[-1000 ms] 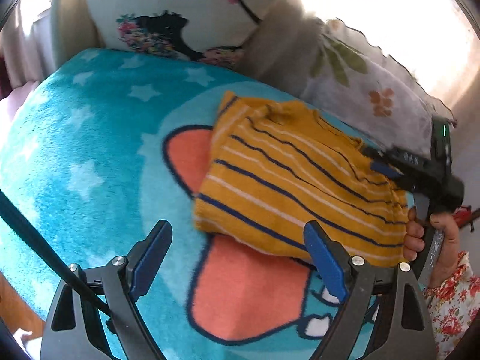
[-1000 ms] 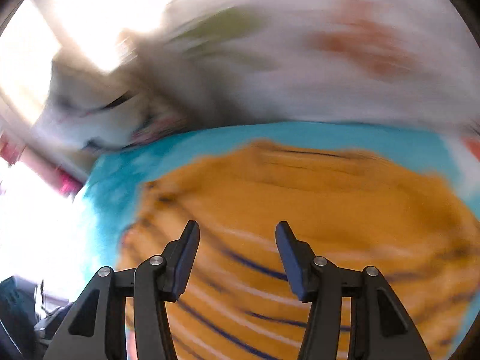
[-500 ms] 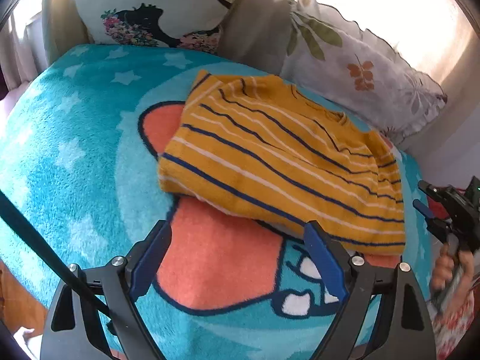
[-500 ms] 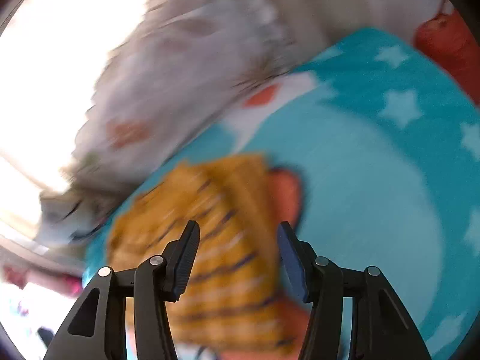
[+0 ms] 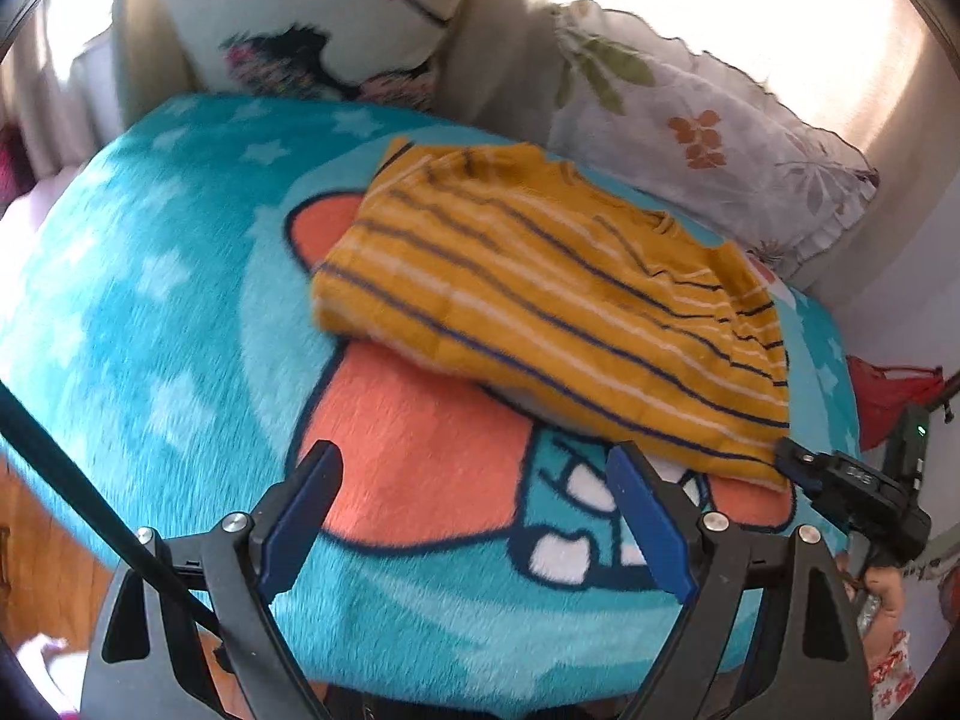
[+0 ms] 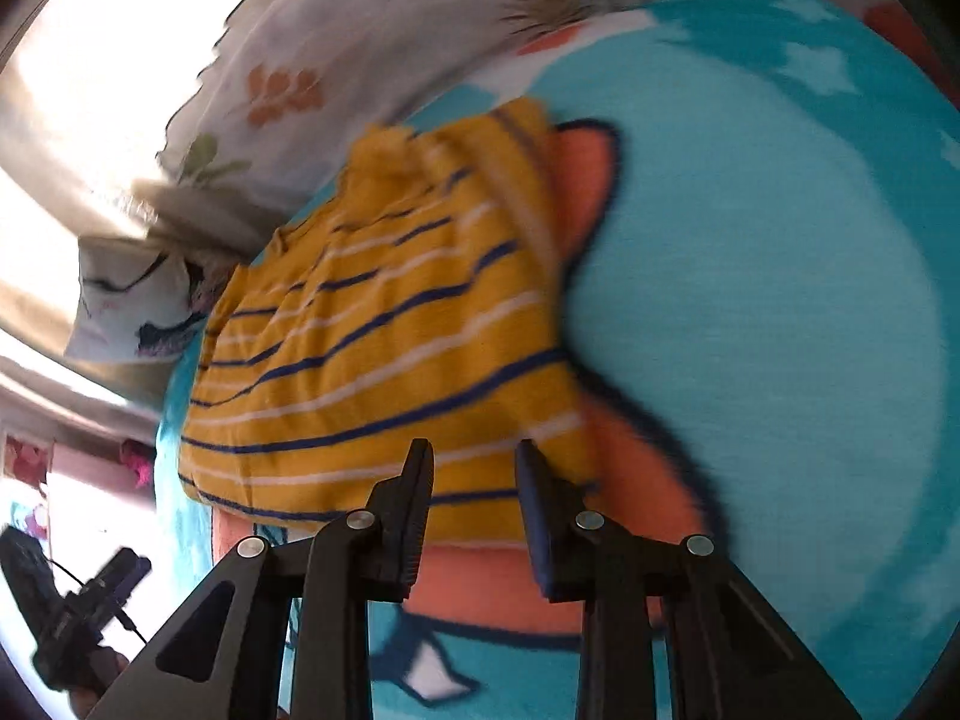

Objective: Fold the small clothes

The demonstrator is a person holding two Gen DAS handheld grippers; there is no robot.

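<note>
A mustard-yellow shirt (image 5: 540, 300) with navy and white stripes lies folded on a teal plush blanket (image 5: 150, 300). My left gripper (image 5: 471, 456) hovers open and empty over the blanket's orange patch, just short of the shirt's near edge. In the left wrist view my right gripper (image 5: 792, 462) comes in from the right, with its tip at the shirt's near right corner. Its own view shows the right gripper (image 6: 474, 450) over the shirt (image 6: 372, 360), jaws closing with the hem between them. The pads do not visibly press the cloth.
A cat-print pillow (image 5: 312, 12) and a floral pillow (image 5: 690, 120) lean along the back of the blanket. Something red (image 5: 888, 390) lies past the blanket's right edge. Wooden floor (image 5: 42, 540) shows at lower left. A person's hand (image 5: 882, 588) holds the right gripper.
My right gripper left the shirt's right edge, swung off to the side and came back to its near right corner with narrower jaws. My left gripper drew back slightly, still open.
</note>
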